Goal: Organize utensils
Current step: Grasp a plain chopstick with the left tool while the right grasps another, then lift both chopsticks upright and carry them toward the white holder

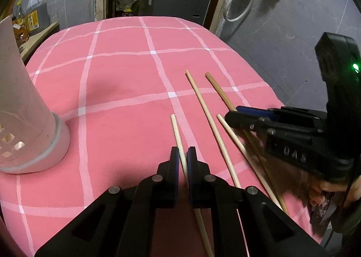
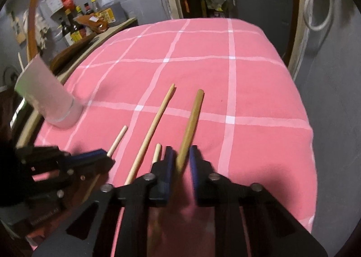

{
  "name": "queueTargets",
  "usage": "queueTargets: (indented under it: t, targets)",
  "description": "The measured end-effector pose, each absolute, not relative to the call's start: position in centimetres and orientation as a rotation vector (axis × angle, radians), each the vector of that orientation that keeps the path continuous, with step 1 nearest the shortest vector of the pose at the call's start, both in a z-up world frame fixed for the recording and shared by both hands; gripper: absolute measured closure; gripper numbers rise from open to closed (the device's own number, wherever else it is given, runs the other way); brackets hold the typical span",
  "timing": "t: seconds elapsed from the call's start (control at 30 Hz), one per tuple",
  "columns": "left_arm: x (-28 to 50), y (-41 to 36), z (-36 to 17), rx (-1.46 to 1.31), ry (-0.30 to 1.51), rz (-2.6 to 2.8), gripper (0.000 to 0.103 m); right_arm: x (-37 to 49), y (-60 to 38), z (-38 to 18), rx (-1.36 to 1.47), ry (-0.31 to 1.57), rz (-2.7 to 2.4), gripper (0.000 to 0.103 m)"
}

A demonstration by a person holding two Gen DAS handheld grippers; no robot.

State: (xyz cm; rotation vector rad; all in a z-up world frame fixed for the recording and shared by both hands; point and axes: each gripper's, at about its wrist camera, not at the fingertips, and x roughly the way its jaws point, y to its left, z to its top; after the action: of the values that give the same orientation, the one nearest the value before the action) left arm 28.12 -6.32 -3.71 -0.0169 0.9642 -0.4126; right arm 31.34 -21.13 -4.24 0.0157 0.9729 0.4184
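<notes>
The left gripper [image 1: 183, 157] sits at the lower middle of the left wrist view, its fingers [image 1: 174, 162] clenched on a pale chopstick [image 1: 177, 133] that runs up between them from the bottom edge, its tip resting on the pink checked cloth [image 1: 124, 72] that covers the counter. To the right of it lie two more pale chopsticks, a long one [image 1: 203, 108] and a shorter one [image 1: 237, 139], side by side and slanting towards the upper left. A darker brown chopstick [image 1: 220, 90] lies furthest right.

The right gripper [image 1: 234, 117] reaches in from the right edge of that view, over the brown chopstick. In the right wrist view this gripper [image 2: 181, 160] has the brown chopstick [image 2: 191, 121] between its blue-padded fingers [image 2: 169, 160]. A narrow gap shows on the right side of the stick, and motion blur makes it hard to tell whether the pads press on it.

A white utensil holder [image 1: 29, 121] with square holes near its base stands at the left edge of the left wrist view, well apart from the chopsticks. A thin stick [image 2: 21, 63] pokes out of its top in the right wrist view.
</notes>
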Motion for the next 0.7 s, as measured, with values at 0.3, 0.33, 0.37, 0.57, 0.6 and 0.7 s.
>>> queueTargets:
  t: [0.3, 0.33, 0.37, 0.57, 0.6, 0.7]
  targets:
    - [27.6, -5.2, -2.6, -0.080, 0.930, -0.432, 0.100, 30.4, -22.5, -3.8, 0.179, 0.966, 0.427, 0.097]
    - [27.4, -5.2, -2.4, -0.086, 0.917, -0.435, 0.100, 29.9, -22.8, -3.6, 0.197, 0.950, 0.431, 0.097]
    - [27.2, -5.1, -2.1, -0.092, 0.904, -0.439, 0.100, 29.6, -22.9, -3.4, 0.210, 0.935, 0.434, 0.097]
    - [25.4, -3.9, 0.2, -0.134, 0.757, -0.441, 0.100, 26.1, -23.5, -0.5, 0.270, 0.716, 0.476, 0.097]
    - [25.0, -3.5, 0.7, -0.146, 0.720, -0.444, 0.100, 25.4, -23.4, 0.1, 0.263, 0.667, 0.479, 0.097]
    - [23.7, -2.5, 2.0, -0.179, 0.617, -0.430, 0.100, 23.3, -22.8, 1.5, 0.268, 0.515, 0.494, 0.097]
